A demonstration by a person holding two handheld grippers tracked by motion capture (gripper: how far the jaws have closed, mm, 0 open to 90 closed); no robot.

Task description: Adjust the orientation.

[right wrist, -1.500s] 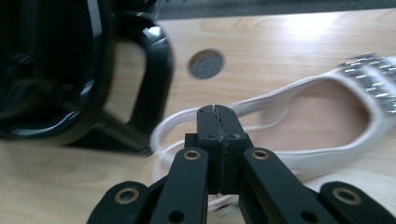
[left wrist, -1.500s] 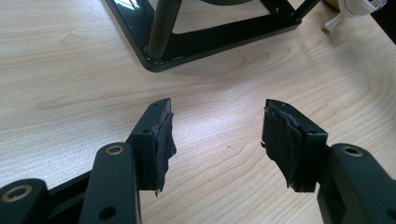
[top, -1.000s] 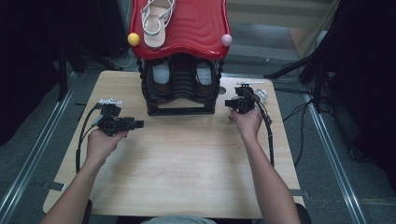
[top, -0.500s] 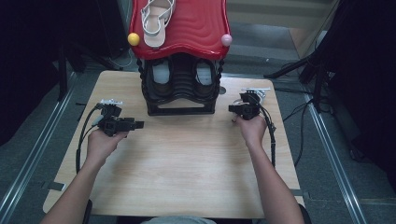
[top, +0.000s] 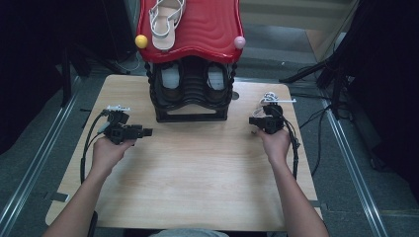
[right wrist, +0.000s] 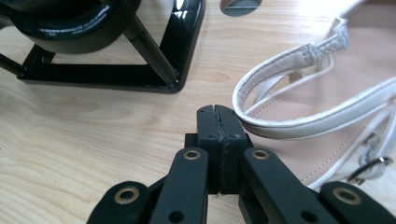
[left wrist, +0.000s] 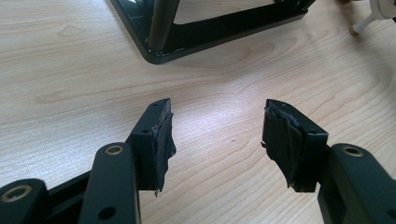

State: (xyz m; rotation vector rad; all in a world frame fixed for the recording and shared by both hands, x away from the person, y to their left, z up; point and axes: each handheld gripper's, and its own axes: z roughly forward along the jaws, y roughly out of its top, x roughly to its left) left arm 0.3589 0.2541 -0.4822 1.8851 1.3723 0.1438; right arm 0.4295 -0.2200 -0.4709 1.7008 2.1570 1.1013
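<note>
grippers both low over the wooden tabletop, one per hand.

left gripper parked on the near-left side, aimed across toward the middle. jaws apart about halfway to wide, nothing between them, just bare wood visible in the gap in the left gripper view. pads taped and frayed at the edges. black base frame of the shoe rack a little ahead of the tips, not touching.

right gripper on the right side of the tabletop, just right of the rack's front corner. jaws fully closed, pads pressed flat together, no strap or anything else pinched. right gripper tips sitting just beside the heel strap of a white sandal lying on the tabletop; cannot tell whether tip and strap actually touch. sandal buckle at lower right in the right gripper view.

shoe rack at the far centre of the tabletop: black frame, red wavy top shelf. second white sandal on the red shelf, left side. pair of dark shoes on the tier below. yellow knob and pink knob at the shelf's front corners.
</note>
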